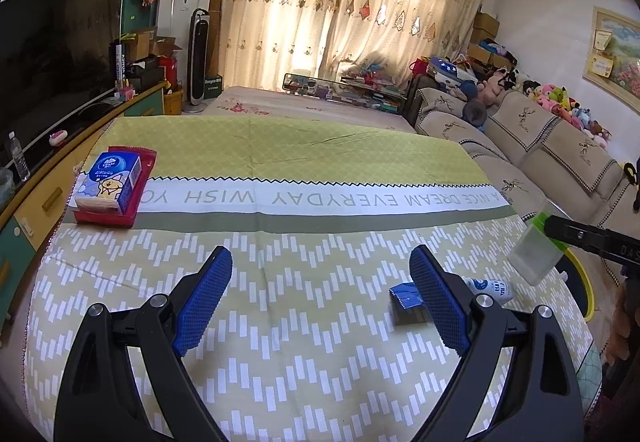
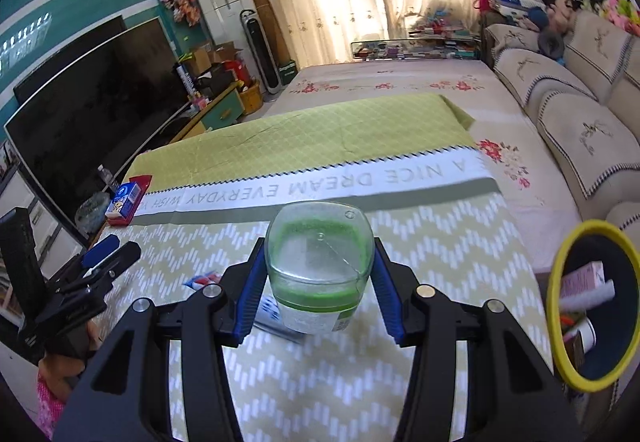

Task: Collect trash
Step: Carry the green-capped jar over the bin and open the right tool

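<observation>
step: carrying trash to bin | right tongs (image 2: 320, 282) clamped on green-lidded jar (image 2: 320, 262), lifted off desk (image 2: 320, 382), left of yellow-rimmed bin (image 2: 560, 322) | left tongs (image 1: 320, 302) apart, empty, beside blue wrapper (image 1: 406, 296) | next: likely swing jar over bin, release

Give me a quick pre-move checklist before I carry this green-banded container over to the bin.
1. Grip: right gripper pads press both sides of the clear container: ok.
2. Container lifted off the tablecloth: ok.
3. Yellow-rimmed bin open, room on top of the trash inside: ok.
4. Path to the bin free of obstacles: cannot tell.
5. Left gripper open, empty, out of the way: ok.
6. Trash left: blue wrapper and small tube on the cloth: not ok.
</observation>
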`<state>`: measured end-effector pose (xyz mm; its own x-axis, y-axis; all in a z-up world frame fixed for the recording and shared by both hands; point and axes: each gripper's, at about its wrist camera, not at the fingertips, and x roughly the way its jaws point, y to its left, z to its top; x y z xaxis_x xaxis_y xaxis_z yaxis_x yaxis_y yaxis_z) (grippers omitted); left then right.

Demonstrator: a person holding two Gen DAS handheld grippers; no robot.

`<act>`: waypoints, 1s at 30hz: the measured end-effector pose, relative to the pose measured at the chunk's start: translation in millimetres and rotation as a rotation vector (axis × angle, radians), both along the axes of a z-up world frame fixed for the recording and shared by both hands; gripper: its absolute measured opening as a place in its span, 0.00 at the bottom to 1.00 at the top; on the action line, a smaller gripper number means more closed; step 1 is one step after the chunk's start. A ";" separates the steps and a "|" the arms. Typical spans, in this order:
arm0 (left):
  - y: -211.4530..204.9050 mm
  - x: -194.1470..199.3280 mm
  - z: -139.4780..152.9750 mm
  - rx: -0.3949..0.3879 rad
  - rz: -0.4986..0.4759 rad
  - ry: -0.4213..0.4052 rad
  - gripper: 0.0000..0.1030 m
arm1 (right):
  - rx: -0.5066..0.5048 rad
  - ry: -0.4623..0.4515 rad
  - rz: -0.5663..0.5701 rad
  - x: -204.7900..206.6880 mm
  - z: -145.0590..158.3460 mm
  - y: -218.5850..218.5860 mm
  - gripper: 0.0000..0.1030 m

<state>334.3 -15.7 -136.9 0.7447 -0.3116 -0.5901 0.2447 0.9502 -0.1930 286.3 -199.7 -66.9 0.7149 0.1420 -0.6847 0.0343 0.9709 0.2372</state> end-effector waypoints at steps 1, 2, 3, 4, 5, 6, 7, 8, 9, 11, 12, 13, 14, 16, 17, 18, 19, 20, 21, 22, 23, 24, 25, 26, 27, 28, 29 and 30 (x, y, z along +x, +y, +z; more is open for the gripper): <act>-1.3 -0.4 -0.6 0.004 -0.002 0.000 0.86 | 0.006 -0.001 -0.013 -3.8 -0.3 -5.2 0.47; -3.2 -0.7 -0.6 0.006 -0.003 0.001 0.86 | 0.014 -0.003 -0.034 -9.4 -1.0 -12.8 0.47; -4.5 -0.9 -1.0 0.007 -0.005 0.002 0.86 | 0.019 -0.005 -0.048 -12.7 -1.9 -18.1 0.47; -5.6 -1.0 -1.7 0.009 -0.007 0.002 0.86 | 0.025 -0.007 -0.069 -17.7 -2.8 -25.6 0.47; -8.0 -1.7 -1.7 0.012 -0.009 0.001 0.86 | 0.026 -0.009 -0.093 -22.5 -3.6 -33.5 0.47; -9.8 -2.3 -1.4 0.013 -0.010 0.001 0.87 | 0.025 -0.010 -0.111 -25.4 -4.2 -40.1 0.47; -12.1 -2.8 -1.8 0.017 -0.014 0.001 0.86 | 0.021 -0.012 -0.142 -30.5 -4.8 -49.6 0.47; -13.6 -3.4 -1.7 0.018 -0.018 0.000 0.86 | 0.019 -0.015 -0.169 -35.2 -5.1 -57.4 0.47; -14.7 -3.6 -2.1 0.017 -0.022 0.000 0.86 | 0.017 -0.017 -0.191 -38.3 -5.7 -65.2 0.47; -17.4 -4.1 -3.2 0.008 -0.034 0.003 0.86 | 0.005 -0.023 -0.258 -47.5 -6.8 -85.8 0.47; -18.5 -4.1 -3.7 0.003 -0.041 0.006 0.86 | -0.001 -0.025 -0.287 -51.6 -7.7 -94.0 0.47; -19.7 -3.9 -3.8 -0.006 -0.052 0.010 0.86 | -0.006 -0.026 -0.315 -55.7 -8.4 -102.6 0.47; -20.6 -4.3 -3.6 -0.012 -0.059 0.010 0.86 | -0.011 -0.026 -0.344 -59.6 -10.0 -111.6 0.47; -23.6 -6.5 -1.3 -0.020 -0.070 0.002 0.86 | -0.017 -0.020 -0.408 -70.0 -13.5 -134.0 0.47; -25.1 -7.5 0.1 -0.025 -0.076 -0.003 0.86 | -0.019 -0.018 -0.426 -73.6 -15.0 -141.2 0.47; -24.6 -7.5 0.5 -0.029 -0.081 -0.005 0.86 | -0.024 -0.014 -0.455 -78.5 -17.0 -150.8 0.47; -26.1 -8.4 1.8 -0.034 -0.091 -0.008 0.86 | -0.028 -0.011 -0.479 -82.6 -18.6 -159.1 0.47; -27.6 -8.9 2.8 -0.035 -0.097 -0.009 0.86 | -0.029 -0.009 -0.500 -86.1 -19.8 -166.5 0.47; -30.6 -9.5 4.2 -0.035 -0.110 -0.010 0.86 | -0.029 -0.006 -0.524 -90.1 -21.9 -175.6 0.47; -31.6 -9.5 5.5 -0.036 -0.119 -0.008 0.87 | -0.031 -0.003 -0.543 -92.6 -23.7 -183.0 0.47; -34.2 -9.4 7.1 -0.038 -0.132 -0.005 0.86 | -0.034 0.001 -0.562 -94.4 -25.4 -189.9 0.47; -37.0 -9.5 8.1 -0.038 -0.146 -0.002 0.86 | -0.039 0.008 -0.587 -97.1 -28.7 -198.7 0.47; -41.7 -10.3 9.3 -0.032 -0.165 -0.001 0.87 | -0.039 0.013 -0.599 -97.8 -31.1 -205.3 0.47; -45.2 -10.7 10.0 -0.024 -0.177 -0.001 0.86 | -0.039 0.020 -0.617 -99.3 -34.4 -212.5 0.47; -48.9 -10.8 11.0 -0.016 -0.188 0.000 0.86 | -0.041 0.025 -0.627 -98.9 -36.2 -217.1 0.47; -53.8 -11.7 12.0 -0.008 -0.206 0.000 0.86 | -0.046 0.031 -0.641 -99.9 -39.0 -222.3 0.47; -57.1 -11.7 12.5 -0.003 -0.223 0.001 0.87 | -0.049 0.036 -0.649 -100.1 -40.8 -225.6 0.47; -60.3 -12.3 13.2 0.002 -0.240 0.002 0.87 | -0.052 0.045 -0.658 -99.1 -43.4 -230.6 0.47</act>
<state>321.9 -76.0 -123.7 0.6486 -0.4784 -0.5920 0.4631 0.8653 -0.1918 187.1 -430.2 -110.3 0.6117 -0.3488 -0.7100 0.6334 0.7537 0.1754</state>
